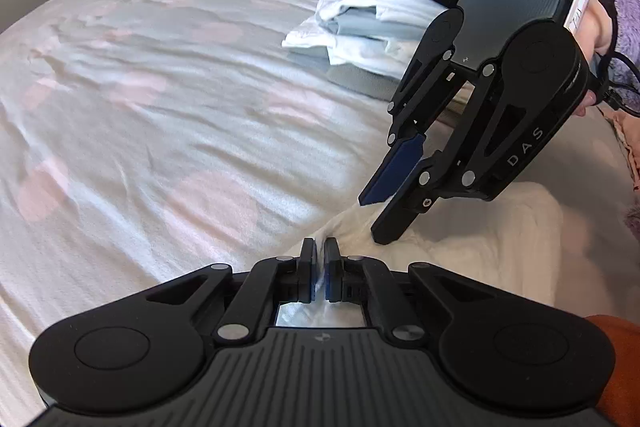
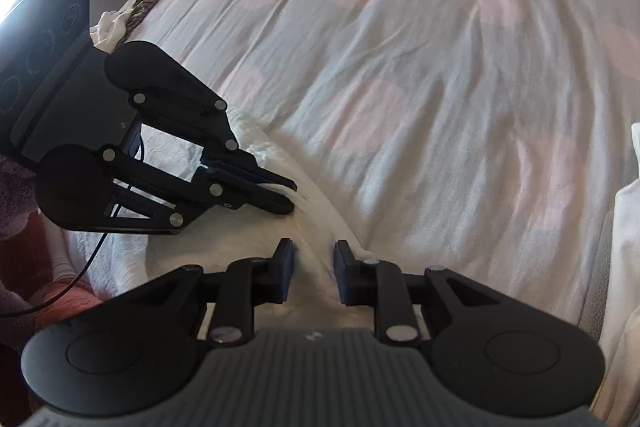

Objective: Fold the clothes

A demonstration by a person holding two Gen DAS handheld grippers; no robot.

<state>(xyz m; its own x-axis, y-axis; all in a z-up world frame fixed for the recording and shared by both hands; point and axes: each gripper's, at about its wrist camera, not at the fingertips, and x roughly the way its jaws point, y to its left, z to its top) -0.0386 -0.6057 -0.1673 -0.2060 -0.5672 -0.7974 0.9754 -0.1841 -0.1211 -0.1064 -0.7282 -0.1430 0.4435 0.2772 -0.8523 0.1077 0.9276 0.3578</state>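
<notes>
bed: white cover, pink blotches | on it: cream garment; folded clothes stack

Cream textured garment lies rumpled on the bed, one raised fold pinched between the left gripper's fingers, another ridge running between the right gripper's parted fingers.
</notes>
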